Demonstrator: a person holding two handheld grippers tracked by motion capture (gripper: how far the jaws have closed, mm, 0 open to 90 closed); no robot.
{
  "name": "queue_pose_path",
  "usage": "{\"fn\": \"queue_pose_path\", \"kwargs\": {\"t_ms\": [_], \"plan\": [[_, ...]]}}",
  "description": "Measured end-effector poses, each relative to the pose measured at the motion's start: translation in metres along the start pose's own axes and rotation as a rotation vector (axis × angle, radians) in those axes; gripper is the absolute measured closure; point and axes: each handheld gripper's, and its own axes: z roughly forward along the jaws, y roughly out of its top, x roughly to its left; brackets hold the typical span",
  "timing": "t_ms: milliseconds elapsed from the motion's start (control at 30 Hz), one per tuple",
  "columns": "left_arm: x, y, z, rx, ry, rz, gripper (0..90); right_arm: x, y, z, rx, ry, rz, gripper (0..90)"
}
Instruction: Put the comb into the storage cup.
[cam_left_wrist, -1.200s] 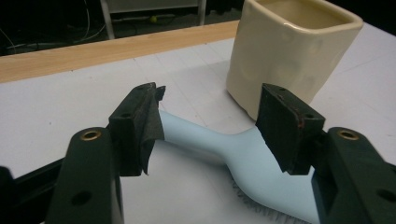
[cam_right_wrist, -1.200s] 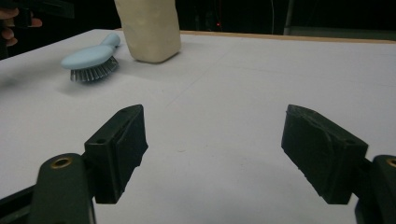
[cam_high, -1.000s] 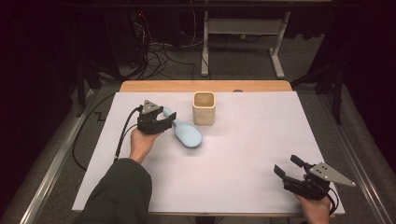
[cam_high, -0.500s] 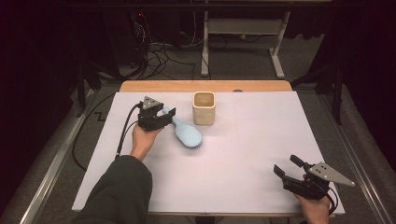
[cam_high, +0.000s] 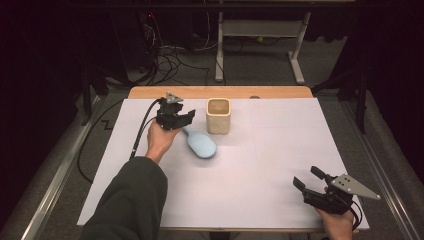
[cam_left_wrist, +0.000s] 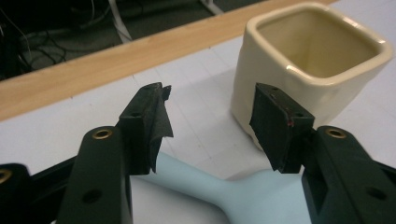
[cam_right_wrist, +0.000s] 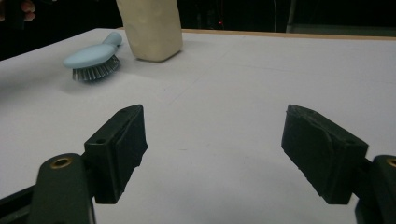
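A light-blue hairbrush (cam_high: 201, 145) lies bristles down on the white sheet, its handle pointing toward my left gripper (cam_high: 188, 118). That gripper (cam_left_wrist: 210, 121) is open, and the brush's handle (cam_left_wrist: 187, 184) lies low between the jaws, touching neither pad. A cream square cup (cam_high: 218, 116) stands upright just right of it, empty inside (cam_left_wrist: 308, 70). My right gripper (cam_high: 307, 179) rests near the table's front right corner, open (cam_right_wrist: 215, 149) with nothing between its jaws. From there the hairbrush (cam_right_wrist: 91, 58) and the cup (cam_right_wrist: 149, 28) show far off.
A white paper sheet (cam_high: 260, 165) covers the table, with a wooden edge strip (cam_high: 220, 92) along the far side. My left gripper's black cable (cam_high: 140, 135) trails off the left side. Beyond the table are floor cables and a white desk frame (cam_high: 260, 30).
My left gripper has shifted slightly toward the far side and the cup. The brush lies in about the same place. The right gripper has not moved.
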Motion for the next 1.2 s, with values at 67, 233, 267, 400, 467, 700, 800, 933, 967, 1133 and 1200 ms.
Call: {"fn": "queue_pose_path", "kwargs": {"t_ms": [67, 233, 267, 400, 467, 700, 800, 933, 967, 1133, 1200], "plan": [[0.002, 0.001, 0.005, 0.041, 0.010, 0.002, 47.6, 0.000, 0.000, 0.000, 0.001, 0.001, 0.000, 23.1], [0.007, 0.002, 0.018, 0.109, 0.018, -0.008, 50.4, 0.001, 0.000, 0.000, 0.003, 0.004, -0.006, 23.4], [0.007, 0.003, 0.020, 0.122, 0.019, -0.008, 50.9, 0.001, 0.000, 0.000, 0.003, 0.003, -0.007, 23.4], [0.006, 0.007, 0.029, 0.185, 0.027, -0.008, 52.6, 0.001, 0.000, 0.000, 0.002, 0.003, -0.009, 23.5], [0.006, 0.008, 0.034, 0.213, 0.029, 0.001, 53.8, 0.001, 0.000, 0.000, 0.001, 0.003, -0.010, 23.6], [0.005, 0.008, 0.048, 0.300, 0.051, 0.009, 58.5, 0.001, 0.000, -0.001, 0.002, 0.004, -0.004, 23.9], [0.008, 0.005, 0.053, 0.335, 0.061, 0.019, 60.7, 0.000, 0.000, -0.001, 0.002, 0.002, -0.003, 23.9], [0.010, 0.004, 0.056, 0.353, 0.052, 0.012, 63.9, 0.001, 0.000, -0.001, 0.006, 0.004, 0.000, 24.0], [0.010, 0.004, 0.056, 0.352, 0.054, 0.011, 64.5, 0.001, 0.000, -0.001, 0.005, 0.006, -0.001, 24.1], [0.009, 0.005, 0.059, 0.358, 0.050, 0.027, 67.5, 0.001, 0.000, -0.001, 0.008, 0.006, -0.001, 24.3], [0.008, 0.005, 0.060, 0.370, 0.045, 0.042, 69.0, 0.001, 0.000, -0.001, 0.008, 0.006, -0.002, 24.3]]}}
